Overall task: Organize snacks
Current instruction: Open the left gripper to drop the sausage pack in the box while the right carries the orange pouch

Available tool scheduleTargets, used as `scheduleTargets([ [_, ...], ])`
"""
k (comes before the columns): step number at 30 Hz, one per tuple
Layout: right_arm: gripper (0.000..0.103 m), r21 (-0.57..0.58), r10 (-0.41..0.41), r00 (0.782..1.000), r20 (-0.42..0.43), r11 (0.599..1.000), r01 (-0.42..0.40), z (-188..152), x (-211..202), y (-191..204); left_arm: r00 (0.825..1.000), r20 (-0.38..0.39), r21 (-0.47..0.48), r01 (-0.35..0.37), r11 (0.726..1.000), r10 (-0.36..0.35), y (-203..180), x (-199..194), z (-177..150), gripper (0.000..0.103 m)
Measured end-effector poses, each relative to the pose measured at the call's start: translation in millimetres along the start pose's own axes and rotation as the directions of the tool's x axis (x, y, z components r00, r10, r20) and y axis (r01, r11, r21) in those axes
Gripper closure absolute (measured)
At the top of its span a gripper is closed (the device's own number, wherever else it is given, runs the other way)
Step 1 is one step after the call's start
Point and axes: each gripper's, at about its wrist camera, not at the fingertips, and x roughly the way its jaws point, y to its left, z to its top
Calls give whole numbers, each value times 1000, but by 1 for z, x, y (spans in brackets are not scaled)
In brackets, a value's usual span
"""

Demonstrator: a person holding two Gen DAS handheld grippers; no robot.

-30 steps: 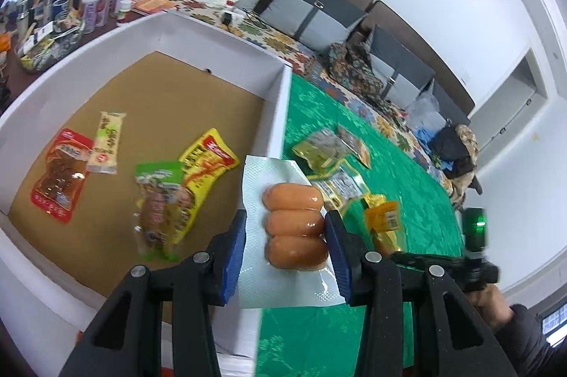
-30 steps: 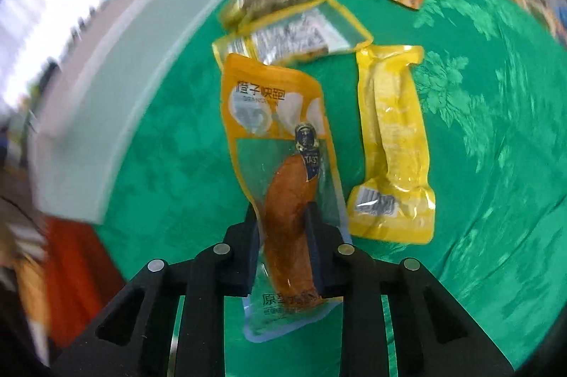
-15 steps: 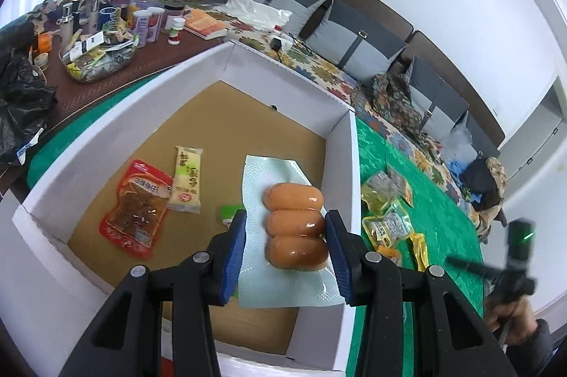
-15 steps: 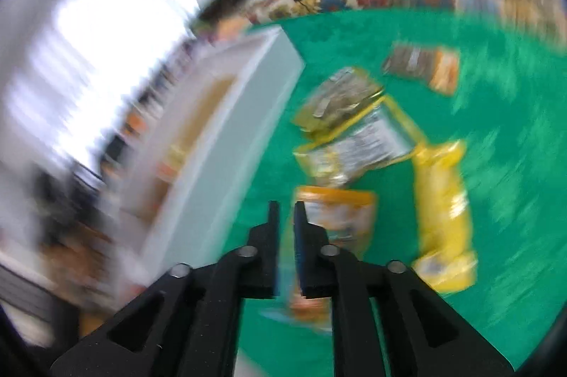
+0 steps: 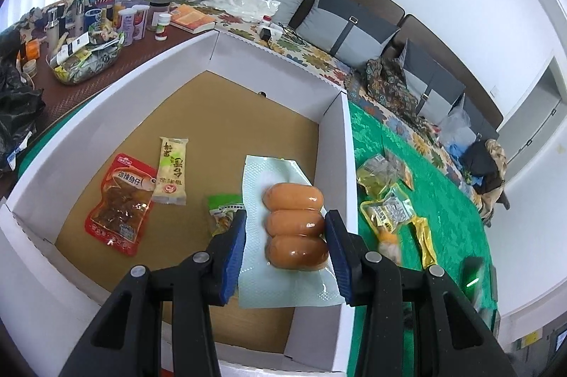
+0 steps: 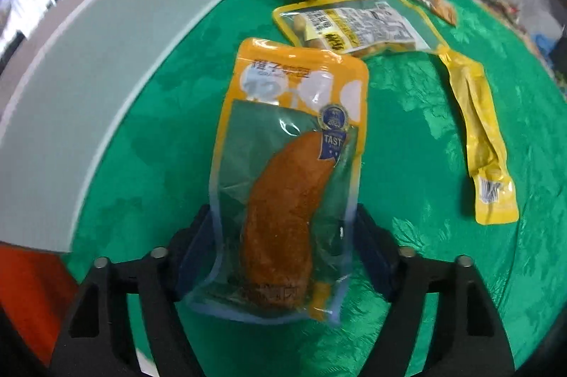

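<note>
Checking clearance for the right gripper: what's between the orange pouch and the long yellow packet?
Only bare green tablecloth, shown in the right wrist view.

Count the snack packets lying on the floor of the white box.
3: a red packet at left, a cream packet beside it, and a green packet partly behind the left gripper. More may be hidden.

The sausage pack [image 5: 283, 235] was glossy clear plastic; the box [image 5: 333, 164] had matt white walls and a brown cardboard floor; the cloth [image 6: 425, 136] was green, patterned, slightly shiny
</note>
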Motion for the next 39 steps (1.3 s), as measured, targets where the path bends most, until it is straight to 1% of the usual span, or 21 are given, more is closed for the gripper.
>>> scheduleTargets([
  [2,55,128,151,988,16,980,-152,3,-19,-28,1000,-4,-8,-1,1000,1,4,2,0,60],
  [4,58,226,253,967,25,941,-252,3,-26,-51,1000,-8,-24,1,1000,-1,7,5,-1,60],
  [6,62,344,376,925,64,861,-374,-2,-24,-78,1000,-10,-35,5,999,-5,10,6,-1,60],
  [9,64,477,545,819,181,680,-558,-14,-26,-107,1000,-8,-27,1,1000,-1,10,3,-1,60],
  [14,64,470,654,682,326,514,-718,-1,-63,-108,1000,2,-25,-24,999,25,20,-4,7,60],
  [15,64,440,676,650,347,495,-749,11,-74,-100,999,0,-21,-33,999,33,22,-4,9,60],
  [18,63,328,732,586,347,491,-807,54,-99,-54,997,-22,2,-79,997,79,27,-2,12,60],
  [20,59,243,766,564,308,510,-825,86,-115,-10,993,-40,13,-113,994,113,32,3,12,59],
  [21,51,215,772,565,290,522,-825,95,-119,8,988,-49,17,-145,989,146,36,7,12,58],
  [22,45,188,767,583,269,552,-813,106,-122,32,982,-61,16,-178,984,179,41,10,11,55],
  [23,34,175,747,615,253,590,-789,113,-122,49,973,-77,4,-220,975,220,48,15,11,49],
  [24,29,160,719,658,223,639,-752,123,-118,71,965,-93,-14,-249,968,247,56,18,10,30],
  [25,29,148,704,683,192,667,-730,130,-111,87,957,-99,-34,-276,961,272,63,19,8,17],
  [27,29,107,673,725,146,718,-688,135,-108,111,949,-78,-79,-312,947,306,74,13,4,16],
  [29,29,31,623,762,176,770,-637,128,-122,112,953,-65,-110,-303,947,297,77,8,0,15],
  [31,29,-45,557,798,230,825,-563,113,-132,96,958,-52,-121,-286,951,281,71,5,-4,15],
  [32,30,-65,502,824,261,861,-504,107,-133,85,963,-43,-120,-270,955,267,65,4,-5,15],
  [34,30,-74,372,868,328,927,-369,88,-132,49,978,-16,-107,-209,972,209,43,2,-6,15],
  [35,30,-56,274,892,360,960,-273,75,-128,26,984,-7,-96,-180,979,180,31,2,-6,15],
  [37,30,-10,133,915,381,990,-139,51,-107,-17,995,5,-47,-100,994,101,-4,3,-8,12],
  [39,30,83,-43,929,367,996,13,23,-89,-71,999,-1,18,-34,999,34,-41,7,-11,9],
])
